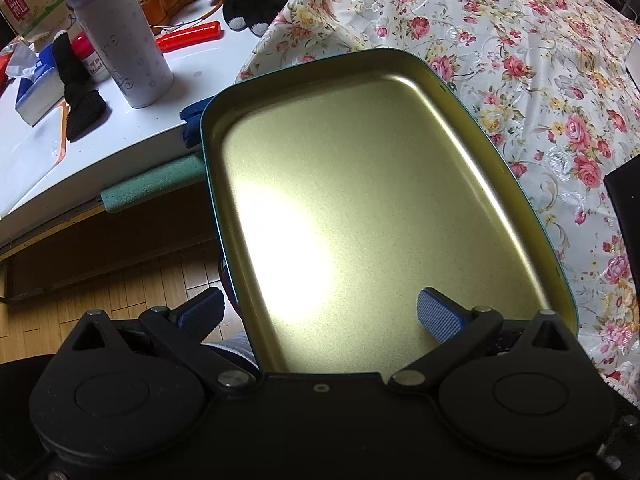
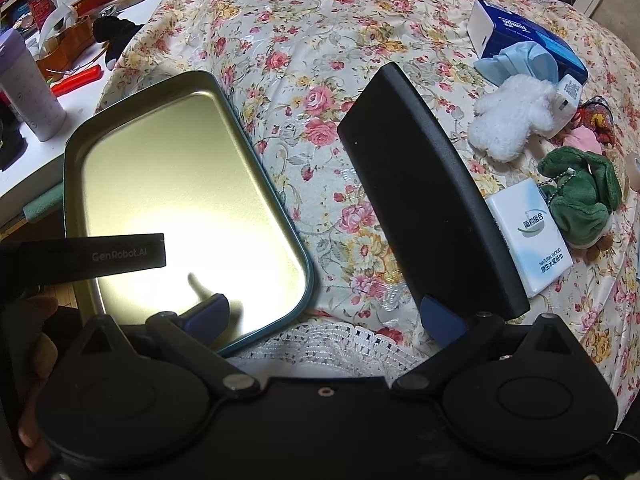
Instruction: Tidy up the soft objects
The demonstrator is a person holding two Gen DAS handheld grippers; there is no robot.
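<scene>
A shallow gold tin tray (image 1: 360, 180) with a teal outside lies empty on the floral cloth, its near end sticking out past the edge. My left gripper (image 1: 320, 312) is open, one finger outside the tray's left wall and the other over its floor. My right gripper (image 2: 326, 314) is open too, with its left finger above the tray (image 2: 168, 168) and its right finger beside a black flat case (image 2: 424, 200). A white plush (image 2: 512, 120), a green plush (image 2: 580, 200) and something pink (image 2: 588, 140) lie at the right. Black knitted socks (image 1: 80, 92) lie on the white table.
On the white table (image 1: 200, 80) stand a lilac bottle (image 1: 120, 40), a red-handled tool (image 1: 188, 36) and boxes. A white tissue pack (image 2: 528, 236) and a blue tissue box (image 2: 528, 40) lie on the floral cloth (image 2: 320, 60). Wooden floor (image 1: 120, 292) shows below.
</scene>
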